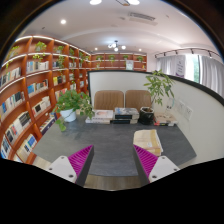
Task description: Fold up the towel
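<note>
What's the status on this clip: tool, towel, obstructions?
Tool open, empty, over grey table. No towel in view. Potted plants and a black box at the table's far edge, beyond the fingers.

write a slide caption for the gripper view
Open gripper held above a grey table, plants and bookshelves beyond; no towel in sight.

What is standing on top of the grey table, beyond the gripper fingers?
On the grey table, two potted plants stand, with books or papers between them. No towel shows. The open gripper holds nothing; its fingers cover the table's near edge.
</note>
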### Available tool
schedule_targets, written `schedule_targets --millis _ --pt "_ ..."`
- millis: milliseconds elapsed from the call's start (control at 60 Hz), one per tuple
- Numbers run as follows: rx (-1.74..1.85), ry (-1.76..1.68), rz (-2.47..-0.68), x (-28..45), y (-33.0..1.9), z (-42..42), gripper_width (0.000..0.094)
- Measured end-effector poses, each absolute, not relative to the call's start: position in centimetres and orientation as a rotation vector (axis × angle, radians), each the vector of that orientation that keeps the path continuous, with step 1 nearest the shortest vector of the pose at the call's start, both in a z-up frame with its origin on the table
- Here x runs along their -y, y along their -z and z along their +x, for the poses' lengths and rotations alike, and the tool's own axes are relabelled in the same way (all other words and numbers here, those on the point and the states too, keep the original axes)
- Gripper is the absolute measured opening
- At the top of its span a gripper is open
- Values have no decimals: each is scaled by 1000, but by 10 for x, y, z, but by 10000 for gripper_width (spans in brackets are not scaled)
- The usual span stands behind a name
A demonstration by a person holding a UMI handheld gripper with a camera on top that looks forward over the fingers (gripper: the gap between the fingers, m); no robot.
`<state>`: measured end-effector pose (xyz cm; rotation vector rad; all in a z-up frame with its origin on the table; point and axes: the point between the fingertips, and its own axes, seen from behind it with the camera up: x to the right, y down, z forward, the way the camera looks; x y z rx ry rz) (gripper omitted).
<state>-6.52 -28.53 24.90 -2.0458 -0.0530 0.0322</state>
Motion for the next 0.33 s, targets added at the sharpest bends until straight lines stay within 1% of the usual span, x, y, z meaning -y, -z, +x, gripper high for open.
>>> schedule_targets --millis 333 --pt "63 -26 -2060 306 -243 -77 769"
